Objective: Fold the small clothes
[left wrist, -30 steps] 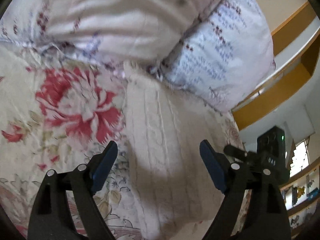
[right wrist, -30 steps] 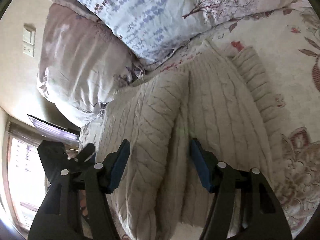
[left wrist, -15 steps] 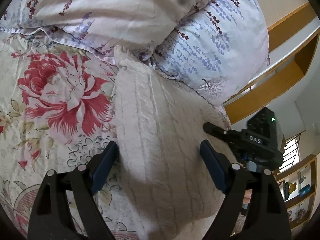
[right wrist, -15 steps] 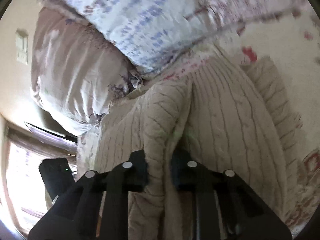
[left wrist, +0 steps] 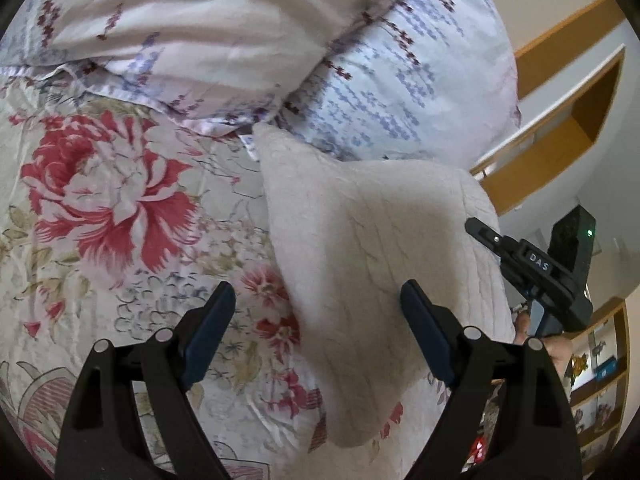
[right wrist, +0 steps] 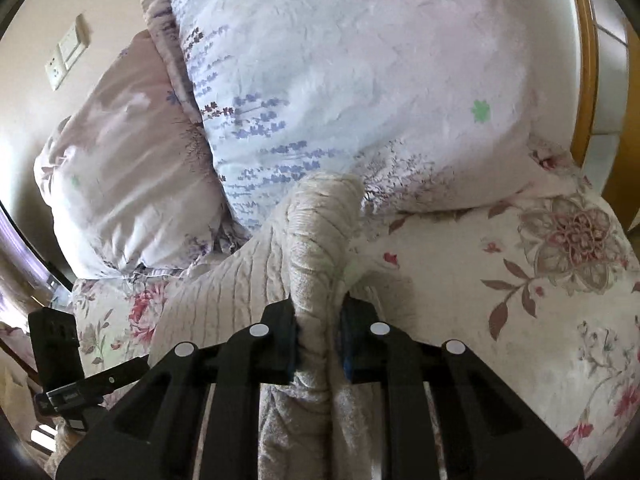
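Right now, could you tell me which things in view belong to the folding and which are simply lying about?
In the job:
- cream cable-knit sweater
- right gripper, shut on its sleeve
- left gripper, open

Lying about:
- lavender-print pillows
- floral bedspread
- wooden shelf

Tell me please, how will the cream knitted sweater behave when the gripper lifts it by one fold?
The sweater is probably floppy: where the right gripper pinches it, the knit bunches into a soft ridge. It likely drapes and sags rather than keeping its shape. The thick cable knit looks grippy, so slipping from the pads seems unlikely. The left gripper is open over it.
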`<state>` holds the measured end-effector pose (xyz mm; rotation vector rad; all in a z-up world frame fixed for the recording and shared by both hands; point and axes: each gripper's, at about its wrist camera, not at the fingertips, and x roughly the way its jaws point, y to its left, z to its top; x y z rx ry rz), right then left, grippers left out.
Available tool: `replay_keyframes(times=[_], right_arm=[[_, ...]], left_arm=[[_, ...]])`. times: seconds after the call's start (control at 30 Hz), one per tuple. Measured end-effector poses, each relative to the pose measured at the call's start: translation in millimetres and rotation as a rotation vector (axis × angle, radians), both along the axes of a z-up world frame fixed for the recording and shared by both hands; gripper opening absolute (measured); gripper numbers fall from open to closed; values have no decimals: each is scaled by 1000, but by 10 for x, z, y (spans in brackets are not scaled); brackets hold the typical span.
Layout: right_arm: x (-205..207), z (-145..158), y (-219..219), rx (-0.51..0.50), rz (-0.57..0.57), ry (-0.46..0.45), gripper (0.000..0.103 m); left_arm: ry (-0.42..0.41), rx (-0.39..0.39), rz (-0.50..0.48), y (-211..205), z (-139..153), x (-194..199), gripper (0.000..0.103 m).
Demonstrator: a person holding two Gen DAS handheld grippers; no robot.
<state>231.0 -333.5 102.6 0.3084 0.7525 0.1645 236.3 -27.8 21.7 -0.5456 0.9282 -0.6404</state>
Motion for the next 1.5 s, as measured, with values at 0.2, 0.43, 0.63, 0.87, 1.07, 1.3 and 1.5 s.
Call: replay_keyframes(times=[0.2,0.43,0.63,0.87,1.07,1.3,1.5], right_arm=[[-65,-4,-8,-20,-9,-21,16],[214,-648,-342,3,-104,209,25],[-158,-415,-661,108,-156,114,63],[-643,-551,-848,320,-90,152,63],[-779,-701,-733,339,-36,190,63],[-826,-756,-636,302,10,172,20],[-1026,-633,-739,264,-13,115,18]], left_arm=[[-29,-23,-55,-68,27,-19,85],[-21,-70,-97,-111,1,-8,84],[-17,-61,-102,-134,-19,-9,84],[15,-36,-110,-206,8,-35,84],[39,17,-112,-316,20,-148,79],[138,22,-156,-435,-164,-199,35],[121,38,-171,-441,-178,-384,20]])
